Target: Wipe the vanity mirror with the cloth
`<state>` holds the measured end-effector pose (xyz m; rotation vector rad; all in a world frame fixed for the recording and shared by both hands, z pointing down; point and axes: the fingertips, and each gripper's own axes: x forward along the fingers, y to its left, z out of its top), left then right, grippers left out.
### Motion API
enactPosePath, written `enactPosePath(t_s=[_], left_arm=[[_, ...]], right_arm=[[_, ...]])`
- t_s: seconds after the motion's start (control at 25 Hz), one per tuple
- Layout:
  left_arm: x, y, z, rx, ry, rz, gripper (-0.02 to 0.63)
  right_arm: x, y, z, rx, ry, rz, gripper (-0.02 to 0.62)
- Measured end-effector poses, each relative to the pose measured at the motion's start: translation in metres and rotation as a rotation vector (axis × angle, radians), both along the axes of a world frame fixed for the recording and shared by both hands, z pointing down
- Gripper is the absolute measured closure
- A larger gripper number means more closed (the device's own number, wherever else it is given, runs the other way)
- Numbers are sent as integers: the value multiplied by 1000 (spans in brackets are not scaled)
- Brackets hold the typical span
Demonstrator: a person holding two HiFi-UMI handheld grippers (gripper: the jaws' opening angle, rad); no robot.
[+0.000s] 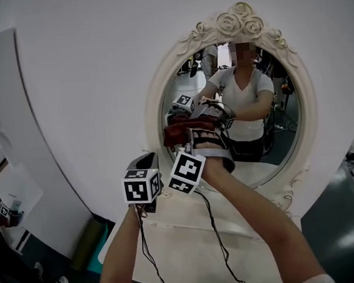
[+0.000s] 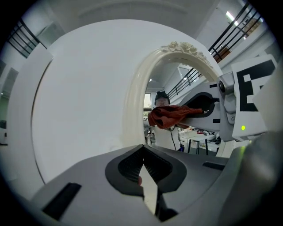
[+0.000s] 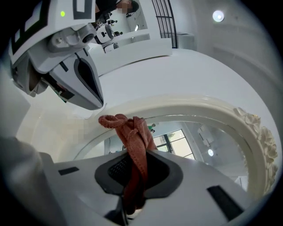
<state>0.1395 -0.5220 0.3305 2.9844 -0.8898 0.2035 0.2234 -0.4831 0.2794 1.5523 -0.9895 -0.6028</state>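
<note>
Most of the head view is filled by a broad white curved wall panel (image 1: 64, 87), and the oval vanity mirror (image 1: 307, 102) stands against it, right of centre. Its cream frame is carved, with roses (image 1: 240, 21) at the crown, and its glass reflects a person in a white top holding the 2 grippers up. Below the mirror, a white counter (image 1: 175, 244) reaches toward the near edge, and the person's 2 bare forearms stretch over it toward the glass.

The right gripper (image 1: 192, 135) is far forward, at the lower left part of the glass. Its jaws are clenched on the rust-red cloth (image 1: 185, 130), which is bunched at the tips and lies against or just at the mirror surface; actual contact cannot be told. In the right gripper view, the cloth (image 3: 132, 141) rises out of the notch between the jaws of the right gripper (image 3: 128, 194) as a twisted fold, with the mirror's frame curving beyond it.

The left gripper (image 1: 146, 161) sits just left of the right one and nearer, off the glass, in front of the frame's lower left edge. In its own view, the left gripper (image 2: 143, 170) has its jaws closed together with nothing between them, and the cloth (image 2: 170, 115) shows ahead at the right.

2 thin black cables (image 1: 214, 228) hang from the grippers across the counter.
</note>
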Motion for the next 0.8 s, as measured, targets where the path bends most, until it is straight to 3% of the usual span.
enactPosePath(t_s=[0.44, 0.8], left_arm=[[-8, 18, 98, -129, -33, 30, 595], [0, 32, 136, -190, -60, 53, 595]], right_arm=[[0, 6, 128, -134, -163, 15, 535], [9, 29, 217, -253, -257, 67, 535]])
